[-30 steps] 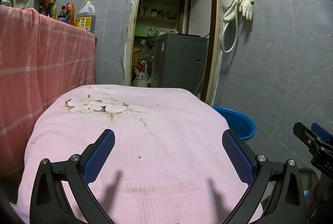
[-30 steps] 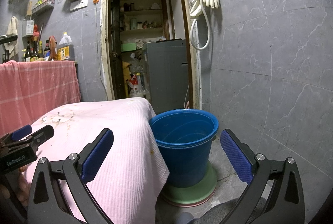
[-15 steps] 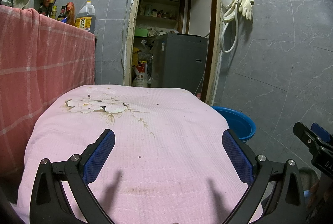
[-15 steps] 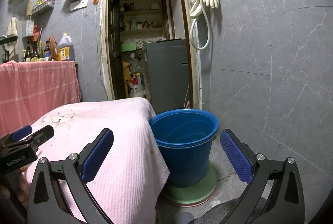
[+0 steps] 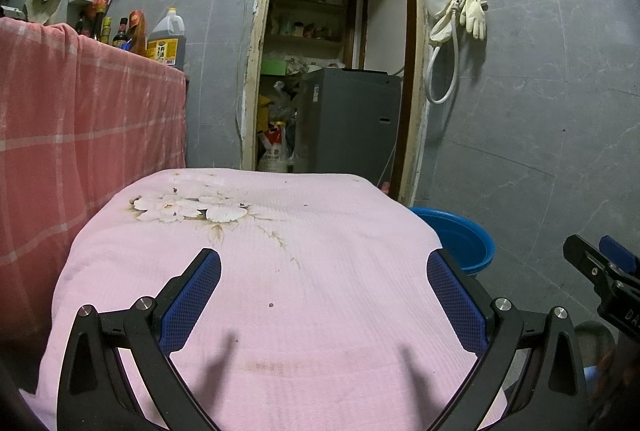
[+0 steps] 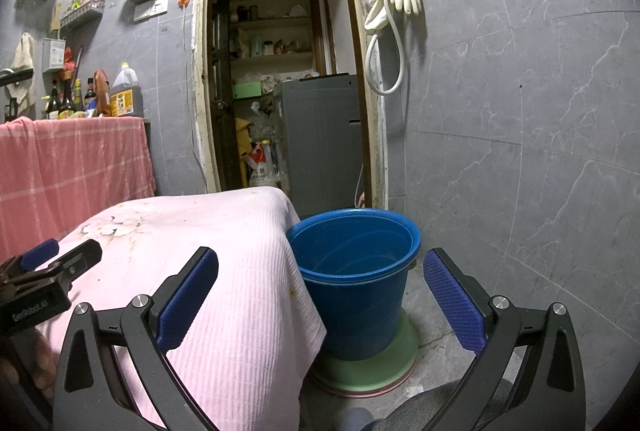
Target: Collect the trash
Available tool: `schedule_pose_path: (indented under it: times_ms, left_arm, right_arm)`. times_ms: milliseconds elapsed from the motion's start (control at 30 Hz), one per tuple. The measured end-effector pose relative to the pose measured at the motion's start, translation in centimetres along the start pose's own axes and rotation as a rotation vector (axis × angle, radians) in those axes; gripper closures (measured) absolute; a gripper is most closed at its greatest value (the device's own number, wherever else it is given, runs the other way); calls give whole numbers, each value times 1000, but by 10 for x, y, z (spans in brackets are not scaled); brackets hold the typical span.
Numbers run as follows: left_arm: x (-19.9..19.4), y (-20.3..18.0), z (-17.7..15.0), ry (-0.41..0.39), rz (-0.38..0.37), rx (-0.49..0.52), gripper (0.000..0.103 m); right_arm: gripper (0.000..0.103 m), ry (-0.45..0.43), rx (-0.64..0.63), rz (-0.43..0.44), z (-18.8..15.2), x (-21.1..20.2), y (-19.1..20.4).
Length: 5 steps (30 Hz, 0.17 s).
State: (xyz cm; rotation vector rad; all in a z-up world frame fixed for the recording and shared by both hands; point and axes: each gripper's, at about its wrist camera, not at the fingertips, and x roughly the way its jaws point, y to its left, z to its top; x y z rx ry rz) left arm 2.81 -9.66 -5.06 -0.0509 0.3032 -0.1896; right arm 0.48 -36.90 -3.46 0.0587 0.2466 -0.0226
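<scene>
Jaws of our left gripper point(image 5: 323, 295) and right gripper point(image 6: 320, 295) gape wide, empty; no trash shows on the pink-covered counter point(image 5: 320, 215); blue bucket point(image 6: 354, 283) looks empty.

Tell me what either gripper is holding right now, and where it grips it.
Nothing. The left gripper and right gripper both have open, empty jaws.

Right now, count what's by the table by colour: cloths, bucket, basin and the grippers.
Pink: 2, pink floral cloth, red-pink checked cloth
Blue: 1, blue bucket
Green: 1, green basin
Black and blue: 2, left gripper, right gripper
Total: 6
</scene>
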Motion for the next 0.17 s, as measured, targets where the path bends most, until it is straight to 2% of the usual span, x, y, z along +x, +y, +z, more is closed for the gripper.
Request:
schedule_pose_path:
  times_ms: [167]
  left_arm:
    - [0,0,0,1,-1,0,2]
  right_arm:
    - [0,-1,1,1,-1,-1,1]
